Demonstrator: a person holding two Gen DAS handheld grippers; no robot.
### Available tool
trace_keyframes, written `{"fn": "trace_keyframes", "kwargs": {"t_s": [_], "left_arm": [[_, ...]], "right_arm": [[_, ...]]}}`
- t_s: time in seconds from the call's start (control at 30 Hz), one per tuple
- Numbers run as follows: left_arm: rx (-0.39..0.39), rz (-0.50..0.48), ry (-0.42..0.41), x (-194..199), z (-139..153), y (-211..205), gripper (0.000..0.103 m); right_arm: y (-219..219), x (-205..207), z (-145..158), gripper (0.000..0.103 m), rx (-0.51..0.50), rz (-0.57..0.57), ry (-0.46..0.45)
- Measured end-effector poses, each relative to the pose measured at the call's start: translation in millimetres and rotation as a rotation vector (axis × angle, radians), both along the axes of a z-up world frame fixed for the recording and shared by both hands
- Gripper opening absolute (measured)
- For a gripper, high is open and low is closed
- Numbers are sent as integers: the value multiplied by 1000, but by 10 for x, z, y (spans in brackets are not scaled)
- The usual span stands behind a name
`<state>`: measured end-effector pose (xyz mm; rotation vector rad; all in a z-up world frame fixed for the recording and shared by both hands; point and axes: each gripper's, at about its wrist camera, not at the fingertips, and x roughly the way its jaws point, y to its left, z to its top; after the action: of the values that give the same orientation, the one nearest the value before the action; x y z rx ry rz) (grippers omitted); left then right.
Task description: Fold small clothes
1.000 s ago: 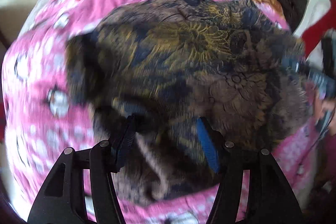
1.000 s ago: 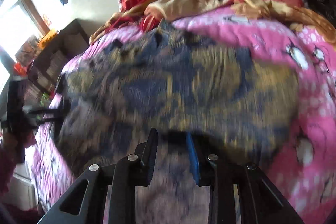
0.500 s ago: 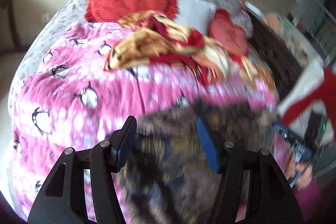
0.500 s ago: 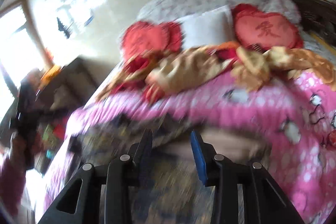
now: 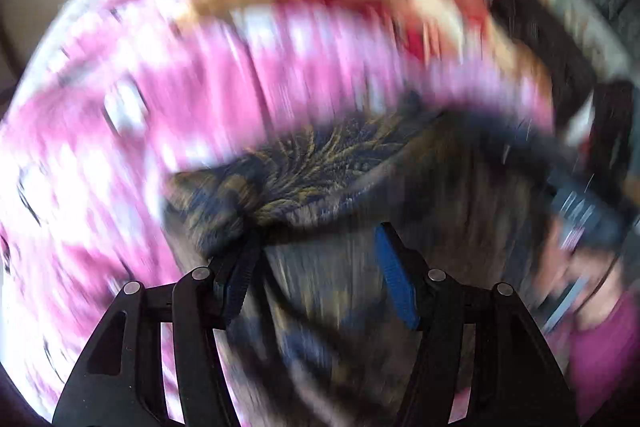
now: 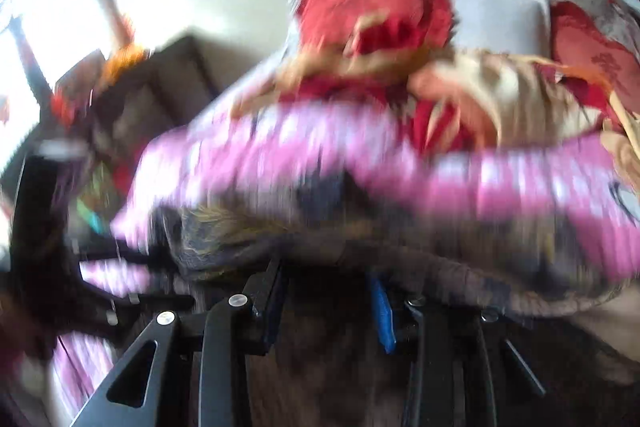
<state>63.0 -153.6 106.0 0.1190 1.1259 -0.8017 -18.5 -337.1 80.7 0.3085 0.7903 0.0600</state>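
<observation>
A dark blue and gold patterned garment (image 5: 320, 167) lies on the pink penguin quilt (image 5: 160, 87), its near part lifted and turned over so the brown underside faces me. My left gripper (image 5: 314, 239) has its jaws apart. Cloth bunches at the left fingertip (image 5: 244, 247) and the blue pad (image 5: 394, 279) is bare. In the right wrist view the garment (image 6: 240, 231) drapes over the tips of my right gripper (image 6: 325, 273); its grip is hidden. The right gripper (image 5: 580, 211) also shows at the far right of the fold. Everything is heavily blurred.
A crumpled gold and red blanket (image 6: 500, 99), red heart pillows (image 6: 372, 15) and a white pillow (image 6: 500, 19) lie at the head of the bed. A dark cabinet (image 6: 160, 79) stands beside the bed. A hand (image 5: 592, 291) with a pink sleeve holds the right gripper.
Both grippers have swung up and away over the bed, carrying the garment's near edge so it folds over itself. The right jaws stand slightly wider than a second ago.
</observation>
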Motion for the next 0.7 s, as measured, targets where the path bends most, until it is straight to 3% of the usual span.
{"fn": "trace_keyframes", "kwargs": {"t_s": [0.1,0.23,0.33,0.4,0.43,0.53,0.63,0.7], "left_arm": [[-103,149,-55,269,350,237,60],[-88,121,-71,157,415,474,60],[-31,70,-62,-29,219,580,60],[24,38,-18,-152,5,590,60],[48,32,0,-221,-87,571,60],[101,75,34,-322,-336,595,60],[23,113,117,-497,-390,804,60],[34,96,97,-700,-396,943,60]], "right_arm": [[-140,104,171,38,-14,-84,-40],[-314,-391,278,47,-14,-91,-41],[-536,-911,209,48,-82,-126,-14],[-753,-1083,88,48,-148,-195,60],[-976,-1150,-28,44,-159,-284,120],[-1385,-1314,-89,39,67,-346,82],[-1328,-1555,176,45,1,-426,69],[-1207,-1790,267,54,12,-355,74]]}}
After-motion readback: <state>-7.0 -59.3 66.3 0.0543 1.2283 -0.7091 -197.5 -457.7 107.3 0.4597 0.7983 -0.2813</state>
